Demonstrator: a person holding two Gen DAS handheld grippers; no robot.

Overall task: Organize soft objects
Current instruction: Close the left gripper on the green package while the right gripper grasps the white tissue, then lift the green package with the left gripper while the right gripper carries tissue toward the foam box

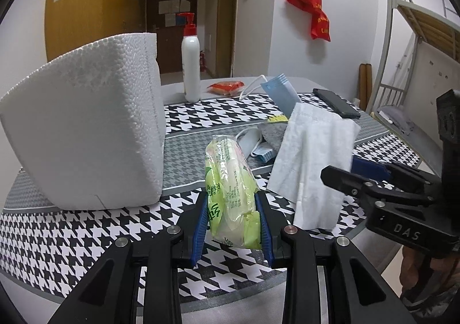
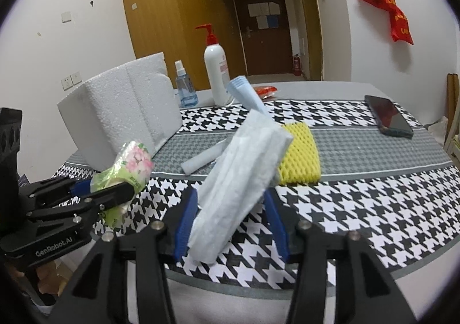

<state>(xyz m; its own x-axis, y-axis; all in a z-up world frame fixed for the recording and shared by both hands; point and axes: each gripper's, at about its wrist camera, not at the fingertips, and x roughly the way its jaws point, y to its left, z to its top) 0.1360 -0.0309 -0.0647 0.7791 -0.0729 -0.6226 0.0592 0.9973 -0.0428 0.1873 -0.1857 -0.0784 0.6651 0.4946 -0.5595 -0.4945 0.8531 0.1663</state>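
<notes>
My left gripper [image 1: 232,210] is shut on a green tissue pack [image 1: 228,189] and holds it above the houndstooth table cloth [image 1: 115,226]. The pack also shows in the right wrist view [image 2: 126,177], held in the left gripper [image 2: 120,194]. My right gripper [image 2: 230,214] is shut on a folded white cloth [image 2: 244,177], lifted off the table. The cloth appears in the left wrist view [image 1: 313,163] beside the right gripper [image 1: 353,171]. A yellow foam net [image 2: 299,157], a small white foam piece [image 2: 201,161] and a stack of blue face masks [image 2: 247,94] lie behind.
A large white styrofoam block [image 1: 86,128] stands at the left. A white pump bottle [image 1: 191,65], a small blue spray bottle [image 2: 185,88] and a red packet [image 1: 227,86] are at the back. A black phone [image 2: 388,120] lies at the right.
</notes>
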